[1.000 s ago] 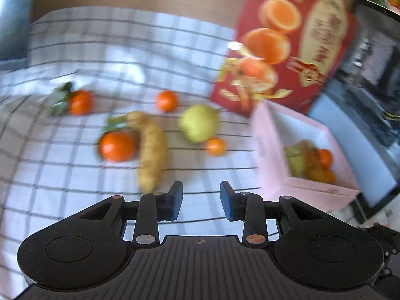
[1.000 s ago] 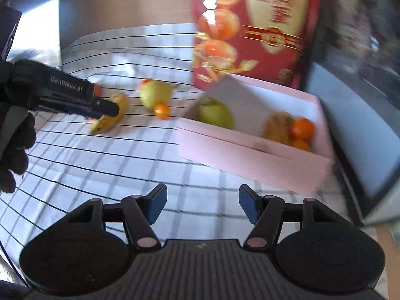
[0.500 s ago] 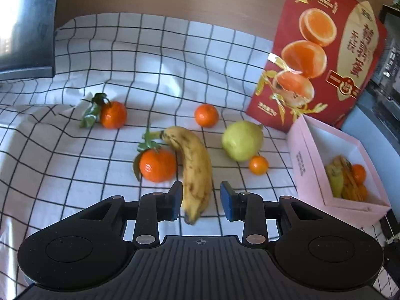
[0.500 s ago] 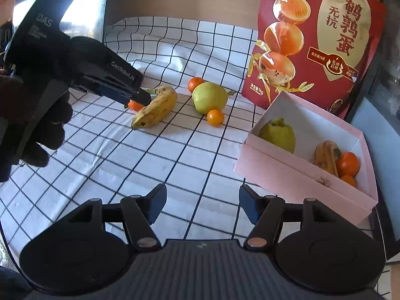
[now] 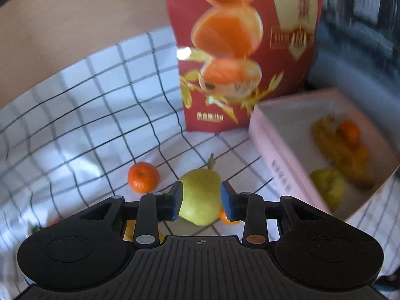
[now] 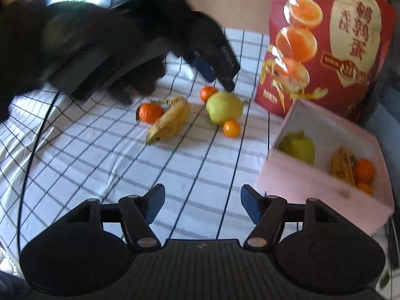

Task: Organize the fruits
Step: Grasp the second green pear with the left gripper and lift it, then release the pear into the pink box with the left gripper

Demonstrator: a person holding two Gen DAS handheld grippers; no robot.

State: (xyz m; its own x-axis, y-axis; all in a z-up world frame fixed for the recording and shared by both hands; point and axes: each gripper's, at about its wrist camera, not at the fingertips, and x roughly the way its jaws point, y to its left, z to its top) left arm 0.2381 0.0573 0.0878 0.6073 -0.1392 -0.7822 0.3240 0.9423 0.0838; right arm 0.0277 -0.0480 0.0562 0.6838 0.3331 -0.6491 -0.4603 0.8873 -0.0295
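A green pear [image 5: 200, 195] lies on the checked cloth and shows between the pads of my left gripper [image 5: 201, 200], whose jaws are opening. From the right wrist view the left gripper [image 6: 217, 75] hovers just above that pear [image 6: 224, 108], not pressing on it. Close by lie a banana [image 6: 170, 122], a leafy mandarin [image 6: 150, 112], another mandarin [image 6: 208, 92] and a small orange fruit [image 6: 231, 128]. The pink box [image 6: 312, 190] at right holds a pear, a banana and mandarins. My right gripper [image 6: 202, 205] hangs over bare cloth, its jaws opening with nothing between them.
A tall red bag [image 6: 325, 45] printed with orange halves stands behind the box. A gloved hand [image 6: 87, 42] holding the left gripper fills the upper left of the right wrist view. A dark screen sits at the far left, dark furniture at right.
My left gripper swung from over the banana to over the pear, nearer the red bag, and rolled. Both pairs of jaws stand slightly wider. The right gripper hardly moved.
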